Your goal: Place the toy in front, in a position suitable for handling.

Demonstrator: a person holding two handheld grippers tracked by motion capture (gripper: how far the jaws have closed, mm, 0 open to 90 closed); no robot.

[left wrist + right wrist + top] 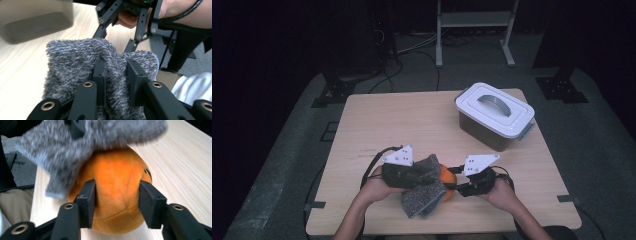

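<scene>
Left gripper view: the left gripper (116,77) has its jaws closed tight on a raised fold of grey fuzzy cloth (75,62), the pile bunched between the pads. The cloth spreads forward from the grip and hangs loose at its edges.

Right gripper view: the right gripper (117,200) has its pads pressed to both flanks of an orange plush ball (115,185) — jaws about half open, filled by the ball, whose soft skin puckers slightly under the pads. The ball rests on the table (185,165). The cloth lies over its top and far side, blurred there.

High view: both grippers meet at the near middle of the table, the left (412,172) and right (464,181) facing each other, with the cloth (424,192) draped between them and the ball (447,176) showing as a sliver of orange beneath. A closed box with a white lid (494,115) stands well apart at the far right.

Assessment: the work appears to be separating cloth from ball, or covering it — which of the two cannot be told. Both grips are secured. The ball is partly covered. The box is untouched, lid on.
</scene>
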